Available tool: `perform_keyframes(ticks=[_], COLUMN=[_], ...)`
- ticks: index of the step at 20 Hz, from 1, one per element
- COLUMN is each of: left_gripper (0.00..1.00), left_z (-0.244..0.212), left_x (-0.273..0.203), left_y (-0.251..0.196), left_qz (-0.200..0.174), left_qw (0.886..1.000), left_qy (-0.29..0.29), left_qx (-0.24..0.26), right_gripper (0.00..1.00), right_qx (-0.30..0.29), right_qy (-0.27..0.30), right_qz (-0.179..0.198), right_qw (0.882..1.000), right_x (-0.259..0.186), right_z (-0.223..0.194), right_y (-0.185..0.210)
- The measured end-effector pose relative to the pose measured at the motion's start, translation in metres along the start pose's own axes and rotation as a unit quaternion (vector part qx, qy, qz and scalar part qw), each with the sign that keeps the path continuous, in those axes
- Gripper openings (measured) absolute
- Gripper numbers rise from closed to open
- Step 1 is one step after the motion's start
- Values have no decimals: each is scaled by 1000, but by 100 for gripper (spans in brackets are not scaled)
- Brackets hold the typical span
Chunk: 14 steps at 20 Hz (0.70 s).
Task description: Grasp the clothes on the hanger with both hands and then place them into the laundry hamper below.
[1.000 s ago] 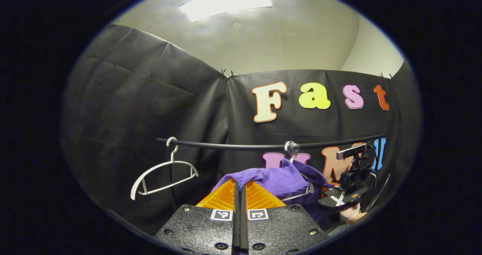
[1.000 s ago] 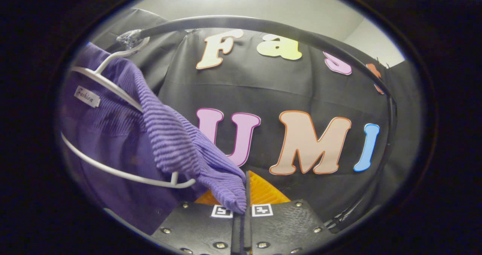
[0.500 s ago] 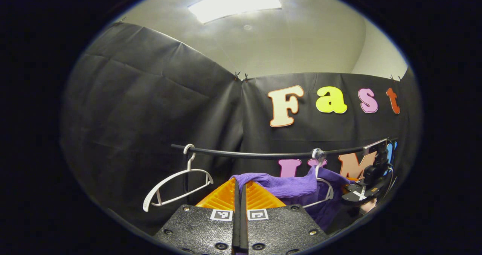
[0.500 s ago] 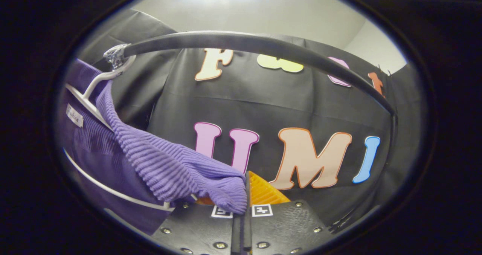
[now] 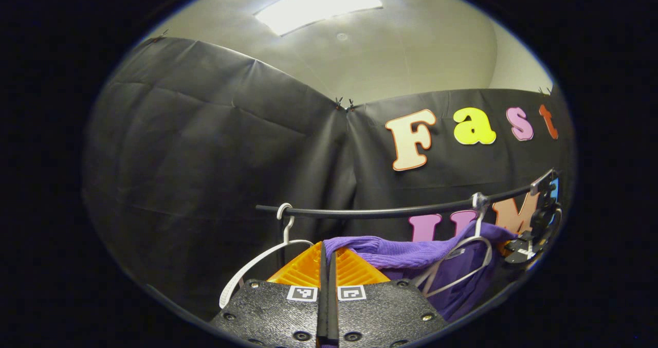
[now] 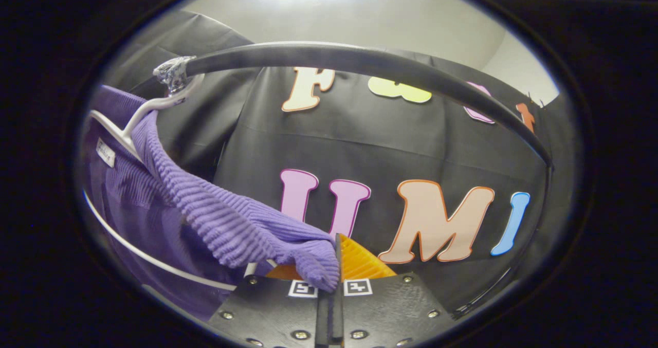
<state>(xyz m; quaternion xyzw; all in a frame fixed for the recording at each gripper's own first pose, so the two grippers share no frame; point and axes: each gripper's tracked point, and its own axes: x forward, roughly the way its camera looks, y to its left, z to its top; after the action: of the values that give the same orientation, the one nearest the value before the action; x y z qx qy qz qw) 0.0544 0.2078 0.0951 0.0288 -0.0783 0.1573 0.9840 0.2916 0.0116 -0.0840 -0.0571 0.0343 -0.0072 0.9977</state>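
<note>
I have the purple ribbed knit sweater [image 6: 226, 224] pinched at both ends. My right gripper [image 6: 335, 266] has its orange fingers pressed together on one bunched end of the knit, seen in the right gripper view. My left gripper [image 5: 328, 268] looks closed as well, its fingers flat against each other with the purple cloth running off from their tips; I cannot see the cloth between them, so I judge that hold rather than see it.

The sweater is not yet free. It is draped over the white plastic hanger [image 6: 128, 132], whose taped hook sits on the black metal rail [image 6: 360, 62].

The risks, as I judge them:
- The knit stretches, and its neck could snag on the hanger's shoulder, so a pull sideways may drag the hanger along the rail instead of freeing the cloth.
- If my two hands pull unevenly, one small pinch may slip and leave the sweater dangling from one gripper.
- The empty white hanger [image 5: 257, 263] hangs just beside my left gripper, and I could knock it.
- I cannot see the laundry hamper, so lowering is blind.
</note>
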Motion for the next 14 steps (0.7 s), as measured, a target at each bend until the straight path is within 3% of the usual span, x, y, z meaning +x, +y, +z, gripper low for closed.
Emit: perform_keyframes(ticks=[14], left_gripper=[0], left_z=[-74], left_x=[5], left_y=[-3], left_qz=[-7], left_qw=[999], left_qy=[49], left_qx=[-6], right_gripper=[4], right_qx=[0], right_qy=[28], right_qz=[-5], right_qw=[1000], right_x=[9], right_z=[-21], right_y=[-7])
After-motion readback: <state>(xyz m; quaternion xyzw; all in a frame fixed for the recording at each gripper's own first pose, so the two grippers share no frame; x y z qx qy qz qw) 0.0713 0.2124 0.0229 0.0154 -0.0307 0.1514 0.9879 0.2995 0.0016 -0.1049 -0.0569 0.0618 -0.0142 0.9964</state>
